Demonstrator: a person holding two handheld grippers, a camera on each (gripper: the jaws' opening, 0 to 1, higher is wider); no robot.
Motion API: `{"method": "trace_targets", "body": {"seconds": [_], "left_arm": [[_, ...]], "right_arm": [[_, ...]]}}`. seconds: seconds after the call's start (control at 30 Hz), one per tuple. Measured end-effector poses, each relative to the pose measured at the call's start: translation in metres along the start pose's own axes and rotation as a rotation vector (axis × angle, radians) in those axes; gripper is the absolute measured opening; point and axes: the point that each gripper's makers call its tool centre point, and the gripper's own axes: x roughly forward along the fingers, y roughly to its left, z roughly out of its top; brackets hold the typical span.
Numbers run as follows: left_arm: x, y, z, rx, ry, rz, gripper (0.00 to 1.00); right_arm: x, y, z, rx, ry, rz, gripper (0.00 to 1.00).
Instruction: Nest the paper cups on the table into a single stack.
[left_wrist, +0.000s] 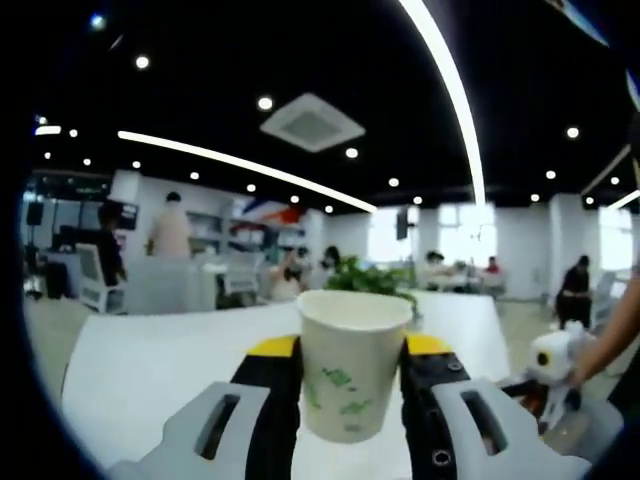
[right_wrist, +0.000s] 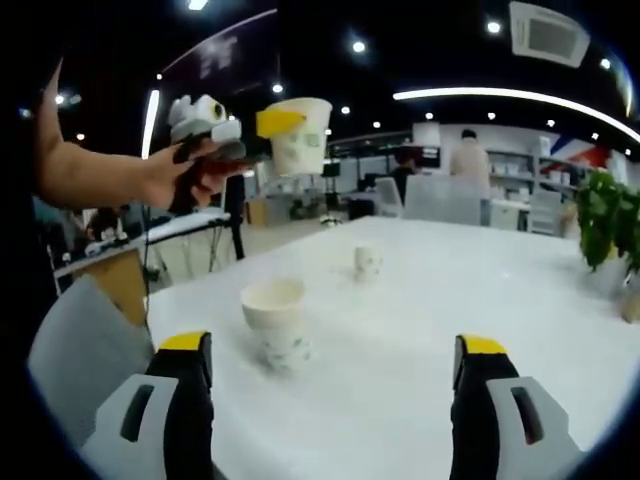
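Office space with ceiling lights and people at desks lies behind a white table (right_wrist: 420, 330).

Left gripper view: the left gripper (left_wrist: 352, 385) has its jaws closed against both sides of a held cup (left_wrist: 350, 365), a white paper cup with green print, upright, mouth up, raised above the table (left_wrist: 150, 370). Past the cup's rim sits a green plant (left_wrist: 365, 275). At the right edge the right gripper (left_wrist: 552, 365) shows, held in a person's hand.

Right gripper view: the right gripper (right_wrist: 335, 395) has its jaws spread wide, with nothing between them, low over the table. Just beyond the left jaw stands a near cup (right_wrist: 275, 322), upright on the table, mouth up. Farther back, near the middle of the table, stands a small far cup (right_wrist: 368, 260), well apart from the near one. Up at the left, a hand (right_wrist: 180, 170) holds the left gripper (right_wrist: 282, 128) in the air, with the held cup (right_wrist: 302, 135) clamped at its tip, high above the table. A plant (right_wrist: 610, 220) stands at the table's right edge.
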Motion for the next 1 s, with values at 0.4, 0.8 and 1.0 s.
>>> {"method": "trace_targets", "body": {"seconds": [0.4,0.8,1.0], "left_arm": [[-0.013,-0.022,-0.007,-0.029,-0.010,-0.006,0.39],[-0.020,-0.034,-0.011,-0.028,-0.008,-0.014,0.39],[-0.022,-0.041,-0.008,-0.016,-0.016,-0.012,0.39]], "right_arm": [[0.001,-0.001,0.001,0.004,-0.006,0.001,0.99],[0.002,-0.001,0.000,0.006,-0.003,0.004,0.99],[0.002,-0.002,0.001,0.007,-0.007,0.000,0.99]]}}
